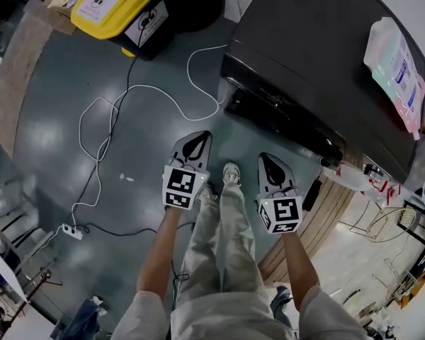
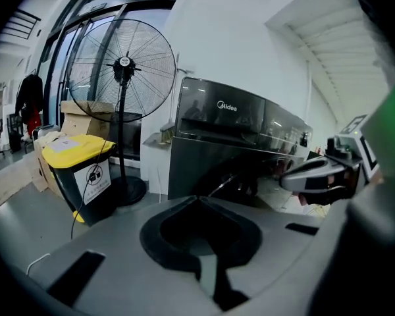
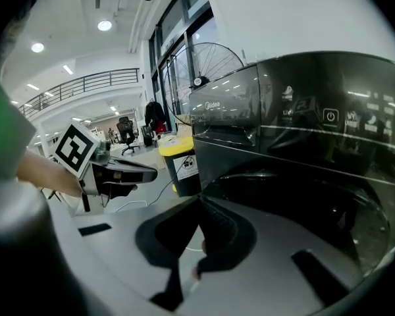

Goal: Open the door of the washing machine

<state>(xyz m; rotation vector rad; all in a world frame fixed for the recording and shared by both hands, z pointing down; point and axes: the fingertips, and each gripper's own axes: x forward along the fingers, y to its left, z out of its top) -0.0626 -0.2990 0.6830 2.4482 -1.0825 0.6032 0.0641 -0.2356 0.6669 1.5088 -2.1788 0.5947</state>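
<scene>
risk: left gripper [image 1: 200,136] and right gripper [image 1: 267,157] are both closed, empty; shut tips may skid off the washing machine door [image 3: 303,203].

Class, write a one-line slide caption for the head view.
Left gripper and right gripper, both shut and empty, hang side by side in front of the dark washing machine.

The black front-loading washing machine [image 1: 319,55] stands right of the yellow-lidded plastic bin [image 1: 117,2]; a thin white cable [image 1: 149,86] lies on the grey floor [image 1: 49,133] between them.
</scene>
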